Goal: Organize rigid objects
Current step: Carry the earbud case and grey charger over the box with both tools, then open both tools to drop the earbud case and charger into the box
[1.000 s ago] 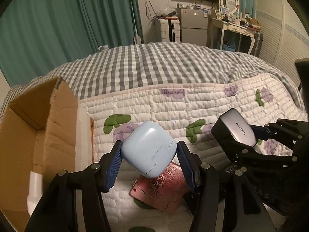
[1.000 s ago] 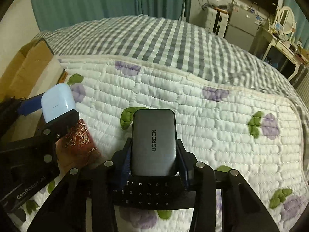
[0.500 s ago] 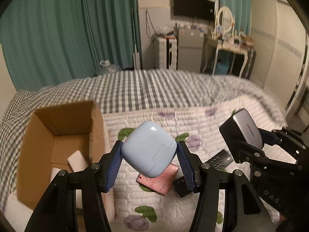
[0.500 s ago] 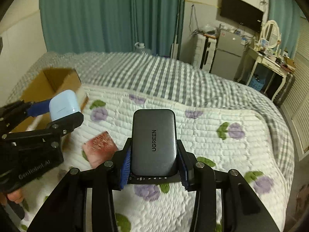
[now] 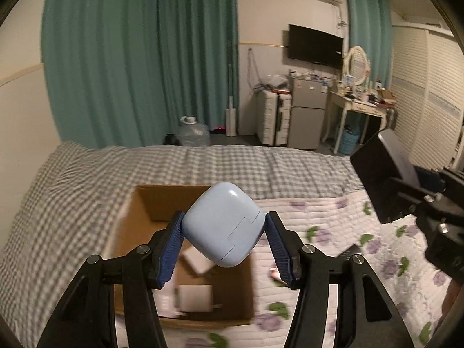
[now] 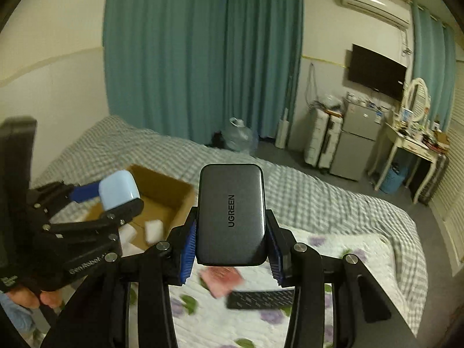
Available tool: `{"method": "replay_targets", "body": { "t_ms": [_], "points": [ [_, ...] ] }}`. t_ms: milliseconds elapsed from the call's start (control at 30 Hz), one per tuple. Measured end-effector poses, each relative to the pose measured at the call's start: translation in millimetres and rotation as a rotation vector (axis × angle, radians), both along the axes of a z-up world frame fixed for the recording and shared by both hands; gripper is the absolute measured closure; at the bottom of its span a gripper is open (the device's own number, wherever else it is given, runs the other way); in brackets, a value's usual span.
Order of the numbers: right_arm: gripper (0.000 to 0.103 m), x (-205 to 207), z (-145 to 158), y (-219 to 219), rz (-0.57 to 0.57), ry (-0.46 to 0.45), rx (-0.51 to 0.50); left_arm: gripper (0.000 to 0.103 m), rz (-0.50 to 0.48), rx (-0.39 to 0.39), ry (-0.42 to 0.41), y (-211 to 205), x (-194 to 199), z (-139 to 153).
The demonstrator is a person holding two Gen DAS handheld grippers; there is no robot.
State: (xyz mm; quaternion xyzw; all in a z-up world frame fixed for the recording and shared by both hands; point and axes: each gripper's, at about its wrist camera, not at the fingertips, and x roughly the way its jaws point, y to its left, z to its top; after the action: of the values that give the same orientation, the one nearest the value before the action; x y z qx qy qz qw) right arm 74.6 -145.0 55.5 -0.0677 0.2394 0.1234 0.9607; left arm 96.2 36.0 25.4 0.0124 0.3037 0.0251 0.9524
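My left gripper (image 5: 223,246) is shut on a pale blue rounded case (image 5: 223,226) and holds it high above an open cardboard box (image 5: 139,203) on the bed. White blocks (image 5: 194,293) lie inside the box. My right gripper (image 6: 230,249) is shut on a grey UGREEN power bank (image 6: 231,211), also raised above the bed. The left gripper with the blue case (image 6: 119,191) shows at the left of the right wrist view, over the box (image 6: 171,191). The power bank (image 5: 382,179) shows at the right of the left wrist view.
A pink card (image 6: 223,278) and a black remote (image 6: 258,298) lie on the floral quilt (image 6: 348,249) below the right gripper. The bed has a grey checked cover (image 5: 232,162). Green curtains, a water jug, a fridge and a dressing table stand beyond the bed.
Both grippers have risen well above the bed with their objects still held. The left gripper has moved over the cardboard box, whose inside has come into view.
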Motion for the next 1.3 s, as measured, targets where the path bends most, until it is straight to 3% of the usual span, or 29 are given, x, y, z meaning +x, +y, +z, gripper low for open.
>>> {"method": "replay_targets", "body": {
  "t_ms": [267,633,933,1200,1267,1300],
  "points": [
    [0.062,29.5,-16.1,70.3,0.119,0.049,0.003,0.046,0.046,0.002,0.082,52.3,10.8,-43.4],
    [0.062,87.0,-93.2,110.8,0.179,0.225,0.028,0.045,0.018,0.017,0.184,69.6,30.8,-108.5],
    [0.062,107.2,-135.1,122.1,0.186,0.324,0.03,0.044,0.042,0.017,0.224,79.8,31.4,-123.4],
    [0.061,92.3,-134.6,112.7,0.153,0.357,0.063,0.041,0.058,0.048,0.237,75.2,25.1,-124.9],
    [0.056,83.4,-126.4,106.4,0.15,0.339,0.084,0.04,0.069,0.034,0.245,76.6,21.2,-123.8],
    [0.042,78.7,-121.2,102.2,0.14,0.331,0.084,0.04,0.076,0.021,0.247,79.0,19.7,-121.6]
  ]
}}
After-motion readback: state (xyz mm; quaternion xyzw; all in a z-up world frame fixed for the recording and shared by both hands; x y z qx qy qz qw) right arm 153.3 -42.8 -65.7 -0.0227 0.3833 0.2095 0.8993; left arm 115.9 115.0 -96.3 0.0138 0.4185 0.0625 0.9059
